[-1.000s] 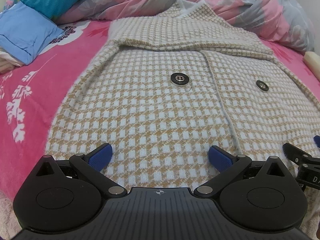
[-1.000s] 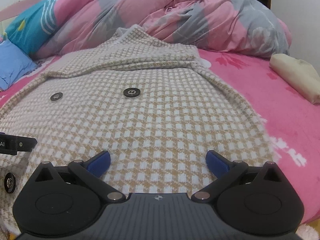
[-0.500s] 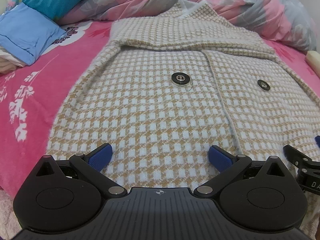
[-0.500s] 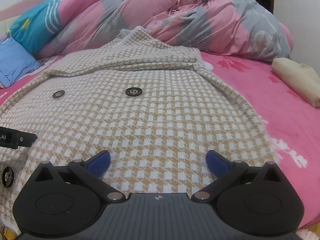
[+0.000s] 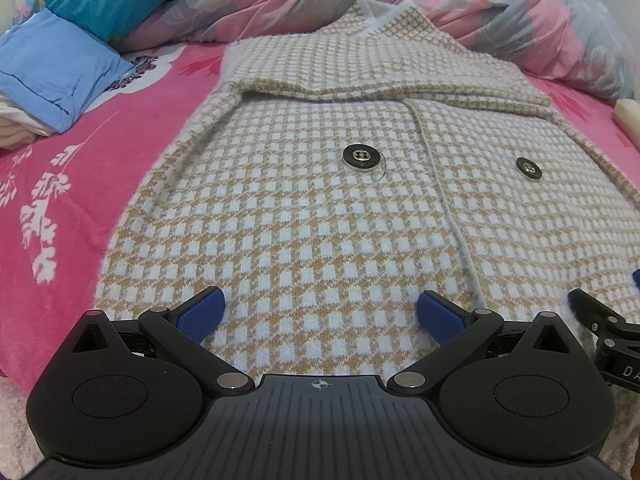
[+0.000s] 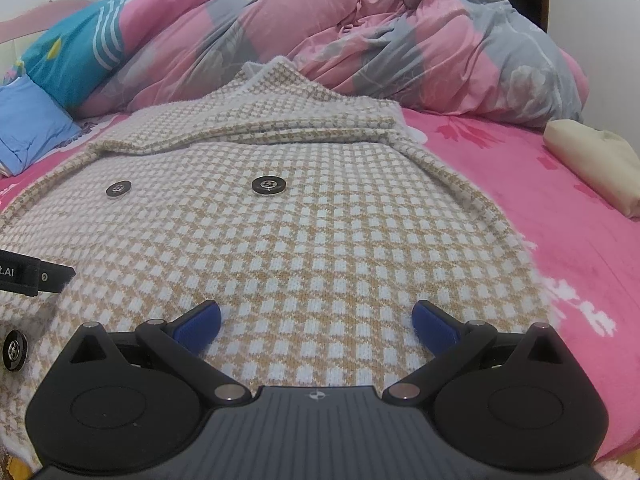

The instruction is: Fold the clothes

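A tan and white houndstooth knit cardigan point(image 5: 320, 216) point(image 6: 304, 232) with black buttons point(image 5: 361, 157) point(image 6: 269, 185) lies flat on a pink bed, front side up, sleeves folded across the upper part. My left gripper point(image 5: 320, 314) stands open over the cardigan's near hem on its left half, nothing between its blue pads point(image 5: 202, 311). Over the right half of the hem my right gripper point(image 6: 316, 322) is likewise open with nothing held. Each gripper shows at the edge of the other's view.
A crumpled pink and grey quilt point(image 6: 400, 40) is heaped beyond the cardigan. A blue folded cloth point(image 5: 52, 80) lies at the far left, a cream folded garment point(image 6: 596, 164) at the right. Pink bedsheet point(image 5: 60, 208) point(image 6: 580, 264) borders the cardigan on both sides.
Both grippers have drawn slightly back and lower toward the cardigan's near hem; both stay open. The cardigan has not moved.
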Available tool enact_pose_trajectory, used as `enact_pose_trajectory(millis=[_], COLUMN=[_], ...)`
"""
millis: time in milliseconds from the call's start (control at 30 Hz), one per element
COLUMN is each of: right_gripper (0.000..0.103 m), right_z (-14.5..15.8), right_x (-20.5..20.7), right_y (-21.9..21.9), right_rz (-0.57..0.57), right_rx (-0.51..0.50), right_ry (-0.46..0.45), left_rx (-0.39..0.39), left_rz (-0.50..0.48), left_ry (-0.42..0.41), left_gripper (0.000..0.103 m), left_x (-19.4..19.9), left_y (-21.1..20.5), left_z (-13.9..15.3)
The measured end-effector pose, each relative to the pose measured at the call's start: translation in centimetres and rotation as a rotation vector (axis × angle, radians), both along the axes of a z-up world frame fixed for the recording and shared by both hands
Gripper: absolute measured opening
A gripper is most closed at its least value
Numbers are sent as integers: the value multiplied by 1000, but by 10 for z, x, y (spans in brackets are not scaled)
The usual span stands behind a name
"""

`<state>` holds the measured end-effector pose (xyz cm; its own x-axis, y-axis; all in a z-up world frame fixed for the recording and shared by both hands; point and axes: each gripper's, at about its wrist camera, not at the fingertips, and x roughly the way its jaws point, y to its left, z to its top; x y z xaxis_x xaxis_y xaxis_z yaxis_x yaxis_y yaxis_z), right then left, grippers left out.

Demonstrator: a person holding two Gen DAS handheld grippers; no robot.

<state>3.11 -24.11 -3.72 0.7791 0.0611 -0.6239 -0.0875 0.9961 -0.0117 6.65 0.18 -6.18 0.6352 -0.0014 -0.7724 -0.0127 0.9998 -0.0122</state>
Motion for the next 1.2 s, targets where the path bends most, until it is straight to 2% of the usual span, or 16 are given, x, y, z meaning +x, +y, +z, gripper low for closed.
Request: enact_pose_trajectory(millis=[533,933,1033,1200], right_gripper=[103,103,103,103], right_z=[0,22,27,7], right_x=[-1,4,11,20], right_y=[1,2,13,27], right_rz=[-1,25,51,81], right_rx=[0,83,45,39], right_ry=[-7,-24,-42,-4], left_rx=[3,6,7,-1], left_rz=[0,-6,-6,-32], left_ry=[1,2,1,-17], left_gripper=[103,103,103,103], left_x=[0,1,1,-2], left_y=[0,-1,-1,2], left_z=[0,0,0,-1])
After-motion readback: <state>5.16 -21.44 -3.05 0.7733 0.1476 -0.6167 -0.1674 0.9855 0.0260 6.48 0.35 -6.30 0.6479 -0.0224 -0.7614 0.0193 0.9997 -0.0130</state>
